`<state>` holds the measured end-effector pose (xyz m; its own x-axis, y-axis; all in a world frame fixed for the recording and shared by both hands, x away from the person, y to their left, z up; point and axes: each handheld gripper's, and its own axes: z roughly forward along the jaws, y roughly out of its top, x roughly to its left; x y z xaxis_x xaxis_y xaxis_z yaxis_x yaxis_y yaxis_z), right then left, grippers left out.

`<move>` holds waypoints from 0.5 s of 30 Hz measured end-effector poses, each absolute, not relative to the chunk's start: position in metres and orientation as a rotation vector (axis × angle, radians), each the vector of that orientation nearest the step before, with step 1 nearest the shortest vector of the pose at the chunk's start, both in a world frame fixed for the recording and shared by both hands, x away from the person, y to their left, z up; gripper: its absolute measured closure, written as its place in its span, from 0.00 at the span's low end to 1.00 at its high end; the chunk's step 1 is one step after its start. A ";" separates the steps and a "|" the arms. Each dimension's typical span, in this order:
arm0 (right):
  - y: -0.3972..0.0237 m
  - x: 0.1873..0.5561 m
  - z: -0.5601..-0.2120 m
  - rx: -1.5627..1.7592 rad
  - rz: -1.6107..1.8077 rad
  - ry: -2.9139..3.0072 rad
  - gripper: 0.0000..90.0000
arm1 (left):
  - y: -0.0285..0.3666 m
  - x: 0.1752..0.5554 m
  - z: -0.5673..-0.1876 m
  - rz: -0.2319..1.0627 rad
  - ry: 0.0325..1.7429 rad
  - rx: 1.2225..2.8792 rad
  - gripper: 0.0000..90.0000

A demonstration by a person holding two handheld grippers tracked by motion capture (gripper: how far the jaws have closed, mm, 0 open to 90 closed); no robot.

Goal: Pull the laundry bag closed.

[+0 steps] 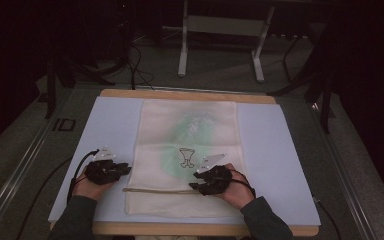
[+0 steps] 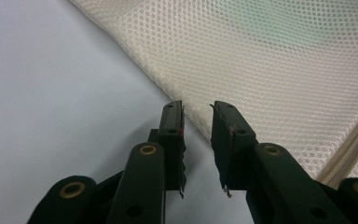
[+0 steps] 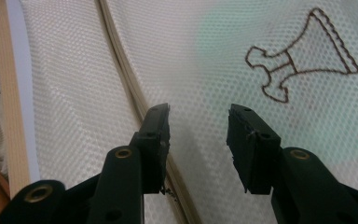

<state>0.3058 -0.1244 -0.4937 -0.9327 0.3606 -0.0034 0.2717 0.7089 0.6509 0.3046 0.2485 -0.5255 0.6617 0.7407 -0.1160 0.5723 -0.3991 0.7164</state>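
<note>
The left tongs (image 2: 198, 119) are released, their two black jaws standing a narrow gap apart with nothing between them; in the left gripper view they sit low over the pale blue sheet (image 2: 60, 93), their tips just at the slanting left edge of the cream mesh bag (image 2: 270, 60). The right tongs (image 3: 198, 122) are also released, jaws spread wider and empty, poised over the mesh itself. In the right gripper view the bag's beige zipper band (image 3: 121, 60) runs up past the left jaw, and a brown outline drawing of a goblet-like shape (image 3: 303, 58) lies on the mesh beyond the right jaw, over a faint green tint. From the high view the left tongs (image 1: 126, 169) are held by the person's left hand (image 1: 91, 186) just beside the bag's left edge, while the right tongs (image 1: 196, 181) are held by the right hand (image 1: 235, 192) over the bag's lower part, at the right end of the zipper band (image 1: 155, 190), which crosses the bag from side to side. The mesh bag (image 1: 190, 125) lies flat and lengthwise in the middle of the pale blue sheet (image 1: 270, 150), which covers the wooden surface (image 1: 190, 94). Around it the room is dark, with cables on the floor and a pale frame (image 1: 220, 30) standing beyond the far edge.
</note>
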 end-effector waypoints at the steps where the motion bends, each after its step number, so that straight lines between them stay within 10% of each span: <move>1: -0.123 0.306 -0.493 0.512 1.028 2.784 0.65 | 0.249 0.305 -0.525 0.287 1.009 2.116 0.83; 15: -0.097 0.304 -0.493 0.425 1.028 2.827 0.66 | 0.249 0.304 -0.525 0.303 1.003 2.112 0.95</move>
